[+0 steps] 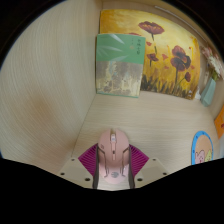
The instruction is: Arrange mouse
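gripper [113, 166] pinches one pale pink mouse [113, 155]; its two fingers, each with a magenta pad [91, 157], press on the mouse's left and right sides, the mouse pointing forward along them with its scroll wheel facing up; beneath and ahead lies one light wooden table [50, 90], bare in its broad near part; well beyond the fingers, at the table's far side, one green-covered book [118, 65] lies flat; just beside it to the right lies one large picture of purple poppies [165, 55] on a yellow ground, its edge touching or overlapping the book, which one i cannot tell; off to the right of the fingers, one round white object with an orange rim [204, 148] shows only in part.
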{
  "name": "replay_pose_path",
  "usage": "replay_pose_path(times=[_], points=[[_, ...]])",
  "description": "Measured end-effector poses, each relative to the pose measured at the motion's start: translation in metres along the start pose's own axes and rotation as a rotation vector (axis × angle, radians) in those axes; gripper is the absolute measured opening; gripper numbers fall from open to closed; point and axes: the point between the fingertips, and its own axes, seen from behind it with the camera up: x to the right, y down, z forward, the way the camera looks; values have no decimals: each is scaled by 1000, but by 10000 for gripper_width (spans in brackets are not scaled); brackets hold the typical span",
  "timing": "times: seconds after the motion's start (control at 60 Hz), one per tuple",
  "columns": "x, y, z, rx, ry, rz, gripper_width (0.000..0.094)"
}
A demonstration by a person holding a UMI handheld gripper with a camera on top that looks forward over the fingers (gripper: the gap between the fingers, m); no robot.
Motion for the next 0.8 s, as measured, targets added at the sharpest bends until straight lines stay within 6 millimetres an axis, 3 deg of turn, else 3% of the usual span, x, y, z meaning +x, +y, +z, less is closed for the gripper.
replay_pose_path(times=[0.05, 0.167, 0.217, 0.283, 0.433, 0.55, 0.617, 0.667, 0.733, 0.8], points=[[0, 0, 0, -18, -6, 6, 376], [5, -2, -2, -78, -17, -10, 376], [16, -15, -13, -87, -8, -45, 377], [30, -61, -40, 2, -22, -45, 377], [101, -177, -120, 216, 32, -45, 377], [170, -227, -182, 345, 76, -54, 376], [212, -232, -203, 375, 101, -61, 376], [243, -223, -210, 373, 120, -60, 377], [279, -197, -204, 345, 137, -46, 377], [309, -156, -186, 271, 137, -21, 375]])
